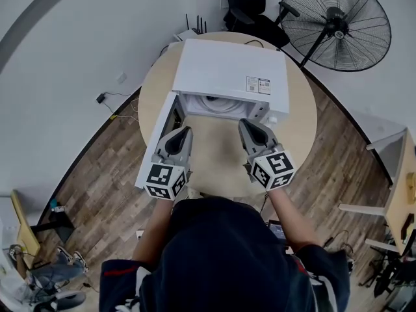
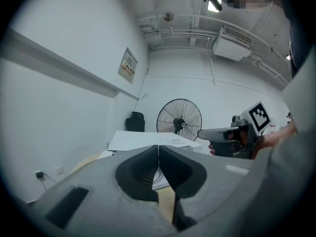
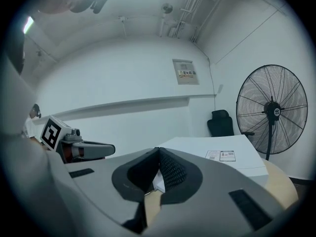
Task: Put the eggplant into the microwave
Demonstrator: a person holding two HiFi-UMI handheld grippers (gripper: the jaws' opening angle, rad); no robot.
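The white microwave (image 1: 231,70) stands on a round wooden table (image 1: 296,132), its door (image 1: 155,145) swung open to the left. Inside the cavity only a pale turntable (image 1: 214,103) shows. No eggplant is visible in any view. My left gripper (image 1: 188,130) is shut and empty, hovering just in front of the opening beside the door. My right gripper (image 1: 243,123) is also shut and empty, level with it at the opening's right side. In the left gripper view the jaws (image 2: 158,149) meet with nothing between them. The right gripper view shows the same for its gripper (image 3: 158,151).
A large black floor fan (image 1: 338,25) stands behind the table at the right. A black chair (image 1: 250,8) sits behind the microwave. Cables and a plug (image 1: 104,98) lie on the wood floor at the left. Shelving (image 1: 400,174) is at the far right.
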